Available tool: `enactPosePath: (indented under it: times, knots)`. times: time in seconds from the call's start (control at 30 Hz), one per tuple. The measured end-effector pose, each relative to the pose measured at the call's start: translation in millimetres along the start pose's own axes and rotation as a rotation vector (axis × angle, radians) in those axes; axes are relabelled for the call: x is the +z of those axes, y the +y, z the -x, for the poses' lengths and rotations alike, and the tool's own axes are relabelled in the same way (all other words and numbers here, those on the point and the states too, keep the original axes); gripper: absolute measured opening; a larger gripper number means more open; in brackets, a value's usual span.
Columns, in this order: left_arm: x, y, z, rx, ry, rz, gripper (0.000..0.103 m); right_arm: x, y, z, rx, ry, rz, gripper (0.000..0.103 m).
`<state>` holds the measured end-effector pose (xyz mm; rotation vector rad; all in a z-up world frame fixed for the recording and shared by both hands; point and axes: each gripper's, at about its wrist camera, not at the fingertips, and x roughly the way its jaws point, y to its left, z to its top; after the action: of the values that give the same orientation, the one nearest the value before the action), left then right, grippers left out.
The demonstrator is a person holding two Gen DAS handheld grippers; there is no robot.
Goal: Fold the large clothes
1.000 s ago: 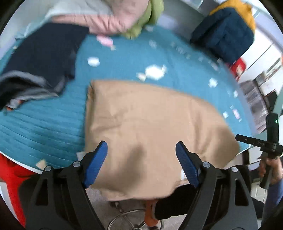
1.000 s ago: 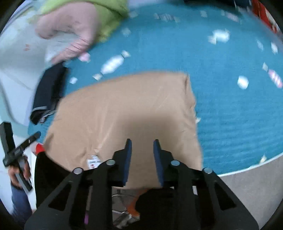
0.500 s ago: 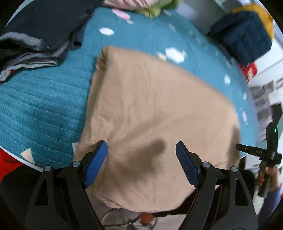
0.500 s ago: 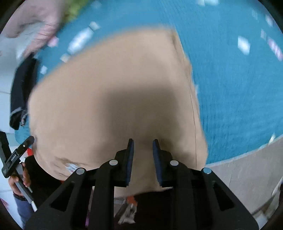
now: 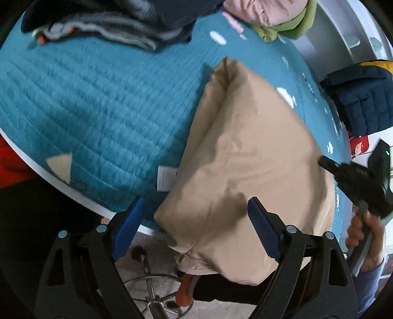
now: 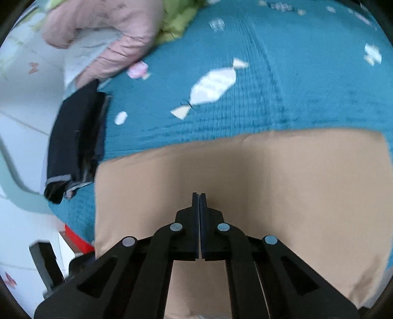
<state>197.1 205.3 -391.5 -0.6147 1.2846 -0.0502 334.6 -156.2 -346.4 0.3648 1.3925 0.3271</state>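
Observation:
A folded tan garment (image 5: 248,159) lies on the teal quilted cover (image 5: 98,110), its near end hanging over the table's front edge. My left gripper (image 5: 196,228) is open and empty, its blue pads either side of the garment's near left corner. The other hand's gripper (image 5: 361,181) shows at the garment's right edge. In the right wrist view the tan garment (image 6: 245,171) fills the lower half. My right gripper (image 6: 199,203) has its fingers pressed together just over the cloth; I cannot see fabric between them.
A dark folded stack (image 5: 110,22) lies at the back left, also in the right wrist view (image 6: 76,144). A pink and green jacket pile (image 5: 270,17) sits at the back. A navy and yellow jacket (image 5: 361,98) is at the right. A chair base (image 5: 157,294) is below.
My right gripper's fingers closed from slightly apart to fully together. Both cameras swung, and the left now looks at the garment's left corner. The tan garment stays on the cover.

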Motion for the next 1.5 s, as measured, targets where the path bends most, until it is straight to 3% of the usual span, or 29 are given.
enactPosePath:
  times: [0.17, 0.3, 0.5, 0.6, 0.77, 0.9, 1.1, 1.17, 1.23, 1.37, 1.43, 1.5]
  knots:
    - [-1.7, 4.1, -16.4, -0.011, 0.033, -0.002, 0.087, 5.1, -12.3, -34.6, -0.014, 0.036, -0.069, 0.0]
    - [-3.2, 7.6, -22.5, -0.013, 0.045, 0.011, 0.087, 3.1, -5.2, -31.2, -0.038, 0.024, -0.05, 0.0]
    - [-0.2, 3.5, -31.5, -0.016, 0.04, 0.006, 0.088, -59.1, -0.5, 4.6, 0.0, 0.068, -0.02, 0.0]
    - [-1.2, 4.1, -32.2, -0.021, 0.037, 0.004, 0.089, -89.8, -7.9, -3.3, -0.013, 0.074, -0.025, 0.0]
    - [-8.7, 0.4, -33.8, -0.026, 0.052, 0.0, 0.089, -91.2, -19.9, -16.4, 0.036, 0.034, -0.113, 0.0]
    - [-16.7, 2.8, -37.2, -0.032, 0.065, 0.019, 0.089, -104.1, -12.7, -1.6, 0.023, 0.029, -0.104, 0.0]
    - [-25.9, 1.3, -45.0, -0.04, 0.098, 0.033, 0.089, -122.1, -29.9, -8.2, 0.095, 0.019, -0.142, 0.0]
    - [-26.6, -2.3, -44.2, -0.036, 0.099, 0.017, 0.084, -122.2, -26.5, -2.8, 0.093, 0.007, -0.12, 0.0]
    - [-27.3, -5.6, -39.9, -0.068, 0.102, -0.007, 0.069, -126.3, -13.7, 7.4, 0.055, -0.023, -0.048, 0.003]
    - [-29.3, -20.8, -39.2, -0.083, 0.102, -0.053, 0.052, -138.5, 12.8, 22.6, 0.022, -0.09, 0.071, 0.007]
    - [-27.1, -23.4, -37.6, -0.089, 0.101, -0.071, 0.037, -149.5, 27.3, 32.0, 0.024, -0.132, 0.129, 0.009]
    - [-24.8, -26.9, -29.7, -0.113, 0.085, -0.084, 0.029, -160.9, 38.1, 38.2, 0.032, -0.159, 0.17, 0.018]
